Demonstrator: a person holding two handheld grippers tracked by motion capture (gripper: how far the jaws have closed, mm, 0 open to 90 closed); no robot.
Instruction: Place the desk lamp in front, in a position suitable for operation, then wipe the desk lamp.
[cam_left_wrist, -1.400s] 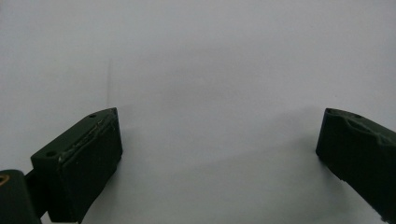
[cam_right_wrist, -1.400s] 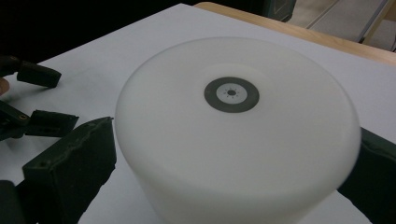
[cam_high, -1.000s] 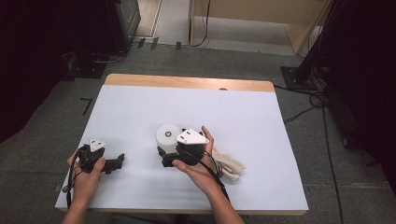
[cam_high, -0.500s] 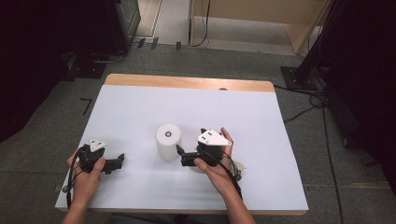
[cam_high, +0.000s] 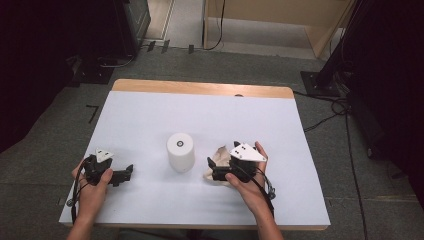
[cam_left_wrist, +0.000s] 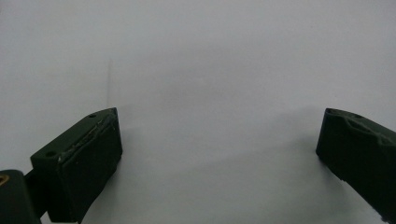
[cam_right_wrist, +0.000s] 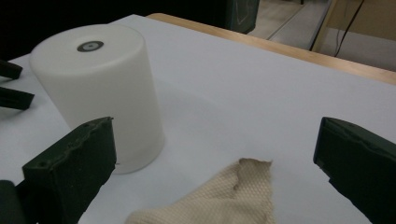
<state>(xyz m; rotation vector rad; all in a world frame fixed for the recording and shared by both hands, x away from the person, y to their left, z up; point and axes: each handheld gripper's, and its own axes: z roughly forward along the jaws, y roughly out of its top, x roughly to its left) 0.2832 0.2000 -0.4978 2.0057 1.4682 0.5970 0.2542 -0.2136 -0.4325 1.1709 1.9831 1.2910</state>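
Note:
A white cylinder (cam_high: 180, 151) with a small dark ring on its top stands upright near the middle of the white table (cam_high: 150, 115). In the right gripper view the cylinder (cam_right_wrist: 100, 88) is close, just past the left jaw. A beige cloth (cam_high: 218, 159) lies crumpled right of it, partly under my right gripper (cam_high: 214, 173); a corner of the cloth (cam_right_wrist: 219, 198) shows between the wide-apart jaws. My right gripper (cam_right_wrist: 215, 163) is open and holds nothing. My left gripper (cam_high: 126, 175) rests at the front left, open over bare table (cam_left_wrist: 210, 70).
The table's far wooden edge (cam_high: 200, 89) runs along the back. Beyond it are grey floor, cables (cam_high: 325, 120) and dark equipment stands (cam_high: 320, 75). The other gripper's jaw tips (cam_right_wrist: 14, 86) show at the left edge of the right gripper view.
My right gripper has drawn back to the right, away from the cylinder, which now stands alone. The cloth under it now shows at its left. The left hand has stayed put.

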